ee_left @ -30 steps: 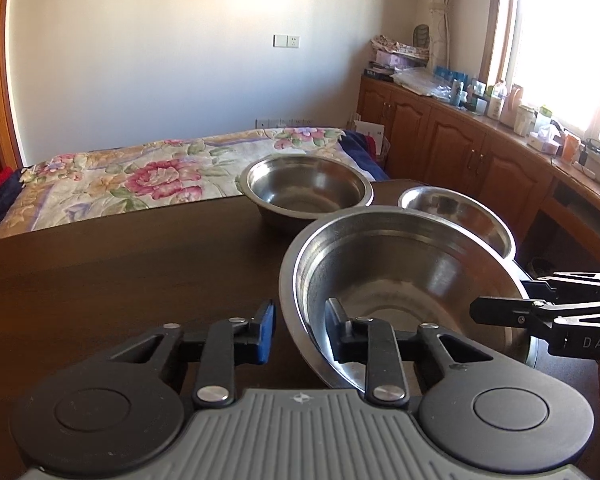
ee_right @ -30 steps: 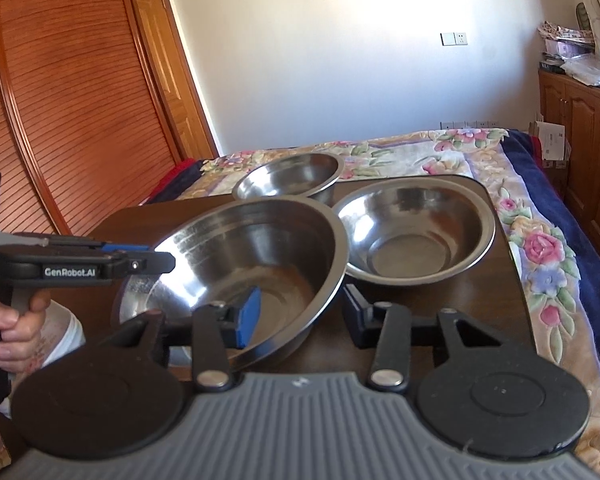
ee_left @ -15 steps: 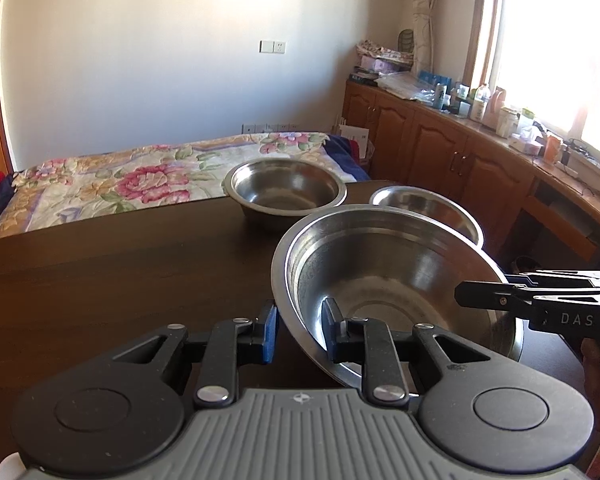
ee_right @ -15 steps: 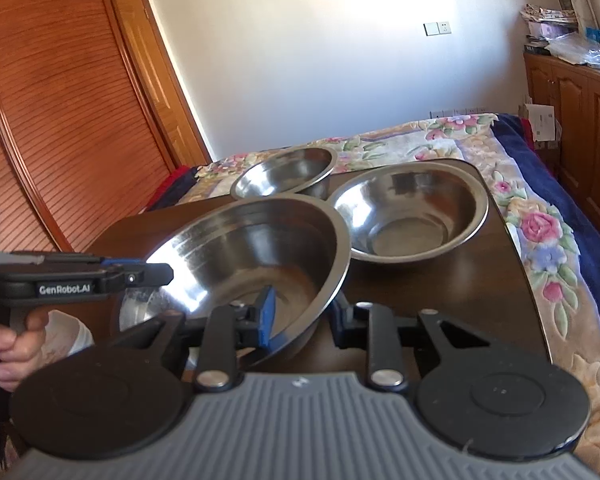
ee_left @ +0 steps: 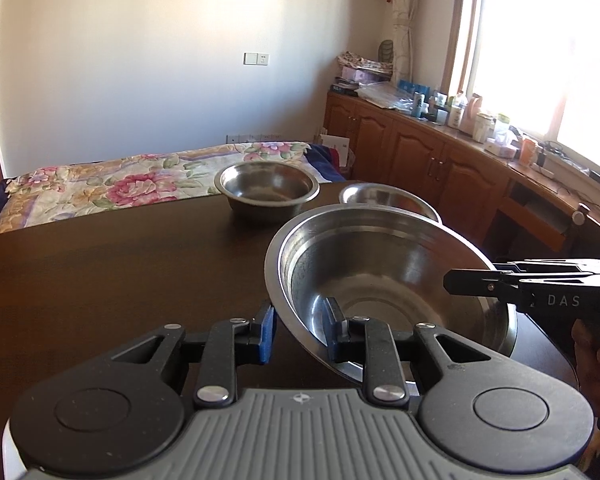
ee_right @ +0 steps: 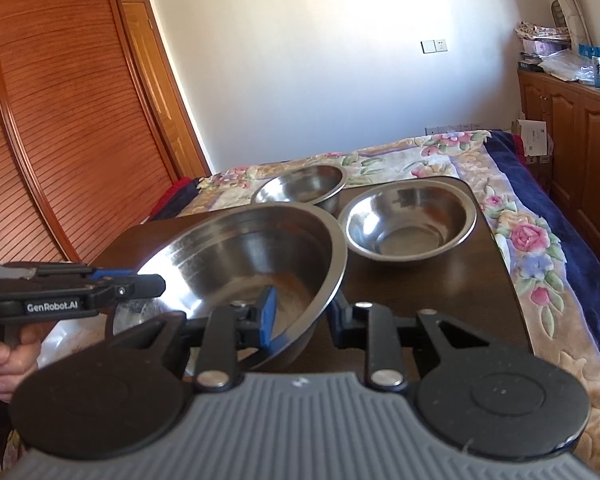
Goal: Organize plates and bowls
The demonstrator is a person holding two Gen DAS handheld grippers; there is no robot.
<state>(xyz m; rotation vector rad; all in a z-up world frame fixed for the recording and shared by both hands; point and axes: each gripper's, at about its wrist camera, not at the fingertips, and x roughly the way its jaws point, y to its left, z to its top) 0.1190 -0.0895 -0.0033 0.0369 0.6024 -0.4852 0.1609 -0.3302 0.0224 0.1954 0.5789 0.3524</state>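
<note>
- On the side of the right gripper (ee_left: 452, 282) as the left camera sees it, white letters read "DAS"; the left gripper (ee_right: 162, 280) in the right camera reads "GenRobot.AI".
- The dark wooden table (ee_left: 120, 264) stands against a bed with a flowered quilt (ee_left: 100, 188), in a room with a white wall.
- Both grippers clench the rim of the big steel bowl (ee_left: 380, 280), one on each side, a finger inside and a finger outside; the right one's jaws have just closed onto it. The bowl tilts, lifted over the table's near end.
- Two smaller bowls sit on the far end: one deep (ee_left: 266, 188), one shallow (ee_right: 408, 220), just beside each other.
- Only the left camera shows the window (ee_left: 540, 48) and cluttered counter (ee_left: 480, 132); only the right shows the slatted wooden doors (ee_right: 60, 120).
</note>
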